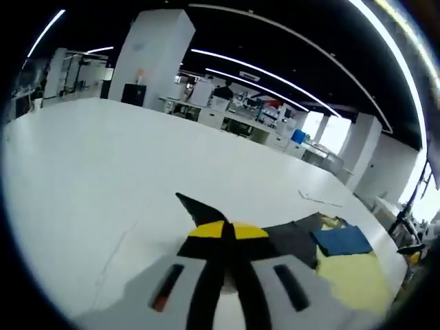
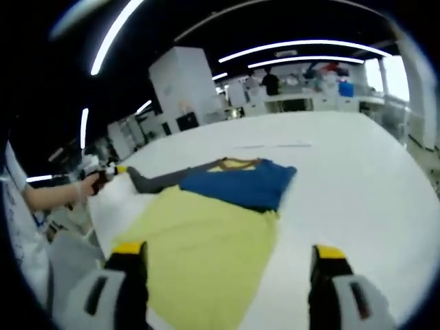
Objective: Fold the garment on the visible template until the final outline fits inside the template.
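On a broad white table [image 2: 357, 179] in a strip-lit workshop, we see the left claw [image 1: 227, 237] pinched shut on a dark grey sleeve [image 1: 292, 237], held off the garment's side; in the right gripper view it appears at the table's edge [image 2: 103, 175]. Our right claw [image 2: 230, 265] hangs with jaws wide apart above the garment [image 2: 203, 244], yellow with blue [image 2: 240, 184] folded across it, lying flat.

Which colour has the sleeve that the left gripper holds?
Dark grey sleeve; best in the right gripper view, pulled by the left gripper.
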The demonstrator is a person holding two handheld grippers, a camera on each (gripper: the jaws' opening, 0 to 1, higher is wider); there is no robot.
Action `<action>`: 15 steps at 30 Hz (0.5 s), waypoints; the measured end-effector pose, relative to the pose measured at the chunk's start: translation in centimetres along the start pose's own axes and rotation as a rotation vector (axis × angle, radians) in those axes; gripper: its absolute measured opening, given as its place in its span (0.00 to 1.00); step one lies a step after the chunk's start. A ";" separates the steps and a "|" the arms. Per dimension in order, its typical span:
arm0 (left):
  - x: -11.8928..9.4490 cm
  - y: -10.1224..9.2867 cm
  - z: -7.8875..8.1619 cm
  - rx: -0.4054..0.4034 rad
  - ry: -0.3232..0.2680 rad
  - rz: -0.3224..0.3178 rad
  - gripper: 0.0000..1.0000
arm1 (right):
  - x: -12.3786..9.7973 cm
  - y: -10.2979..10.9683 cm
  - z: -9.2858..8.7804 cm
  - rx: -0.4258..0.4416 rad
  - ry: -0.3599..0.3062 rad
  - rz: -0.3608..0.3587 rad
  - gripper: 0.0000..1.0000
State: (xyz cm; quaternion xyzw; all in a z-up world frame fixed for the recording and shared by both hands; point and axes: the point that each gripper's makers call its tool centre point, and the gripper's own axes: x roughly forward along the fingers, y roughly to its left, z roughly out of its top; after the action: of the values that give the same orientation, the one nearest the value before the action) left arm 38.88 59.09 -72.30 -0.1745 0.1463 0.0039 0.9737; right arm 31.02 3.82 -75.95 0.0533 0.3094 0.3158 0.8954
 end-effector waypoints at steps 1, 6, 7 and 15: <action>0.4 -0.8 0.3 -0.001 -0.003 -0.021 0.00 | 0.1 0.0 0.0 0.000 -0.001 0.000 0.99; 2.4 -7.3 0.7 0.031 0.006 -0.131 0.00 | 0.4 0.1 -0.3 0.007 -0.003 0.013 0.99; 3.3 -8.7 0.5 0.028 0.014 -0.160 0.00 | 0.5 0.1 -0.5 0.008 -0.003 0.016 0.99; 6.9 -14.8 -1.5 0.048 0.067 -0.266 0.00 | 0.6 -0.5 -0.4 0.028 -0.018 0.026 0.99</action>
State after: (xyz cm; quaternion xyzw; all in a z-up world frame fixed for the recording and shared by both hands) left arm 45.96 44.38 -70.63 -0.1693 0.1543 -0.1347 0.9641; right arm 31.41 3.74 -76.68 0.0727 0.3050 0.3227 0.8931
